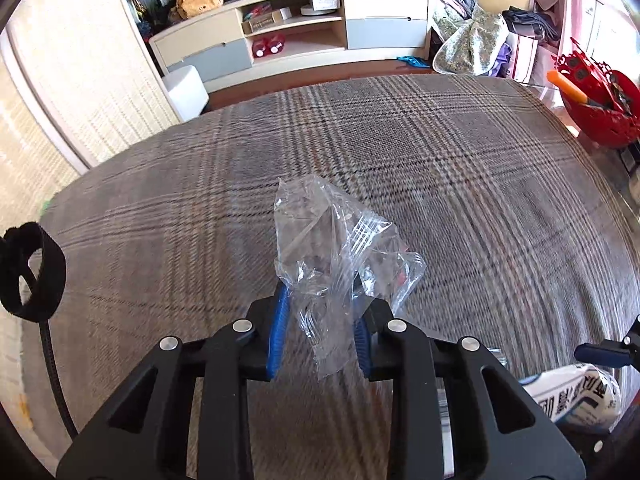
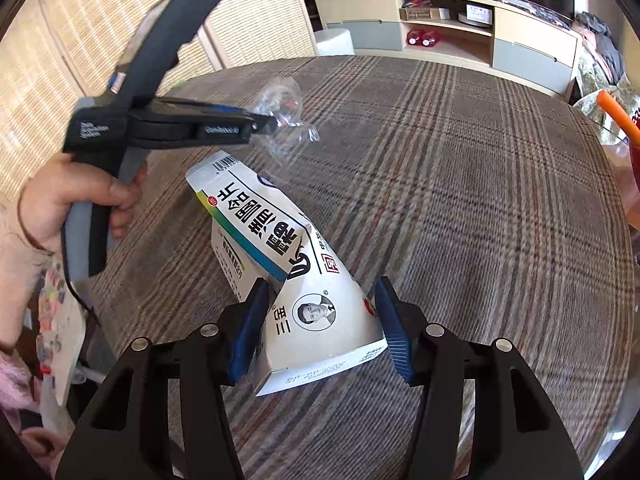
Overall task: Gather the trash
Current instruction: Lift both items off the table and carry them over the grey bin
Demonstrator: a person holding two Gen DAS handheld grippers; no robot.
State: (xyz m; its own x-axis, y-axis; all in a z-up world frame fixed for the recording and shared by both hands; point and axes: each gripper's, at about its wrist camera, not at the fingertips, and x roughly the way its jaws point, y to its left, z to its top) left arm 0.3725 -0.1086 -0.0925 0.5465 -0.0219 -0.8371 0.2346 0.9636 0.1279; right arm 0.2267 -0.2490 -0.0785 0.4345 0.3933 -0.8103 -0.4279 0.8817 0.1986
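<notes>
Right wrist view shows, nearest to the camera, the right gripper (image 2: 320, 330) with its two blue pads on either side of a white medicine box (image 2: 280, 264). The left pad touches the box's side; the right pad (image 2: 394, 336) stands just beside the wide bottom end, and I cannot tell if it really presses. I judge the fingers are grasping the box loosely. The box is squashed, and its long axis runs from the fingers toward 11 o'clock, the barcode end farthest away. It hangs over the plaid tablecloth (image 2: 460, 200).

Farther, at 10 o'clock, the left gripper (image 2: 260, 122) is held side-on by the person's hand (image 2: 80, 204). Its jaws are clenched on a crumpled clear plastic wrapper (image 2: 280, 104), which sticks out from the tips toward 3 o'clock, above the box's far end and apart from it.

Left wrist view confirms this: the wrapper (image 1: 336, 256) is pinched between the blue pads and rises toward 12 o'clock. The box (image 1: 576, 396) lies low at 4 o'clock, near this gripper.

Both pieces of trash seem already lifted. At the far right edge a red bowl-like basket (image 1: 600, 104) stands at 2 o'clock, with an orange stick in it. Whether it is the place for trash I cannot tell; no clear bin is visible. The right gripper is on that side, so it is probably the nearer one.
</notes>
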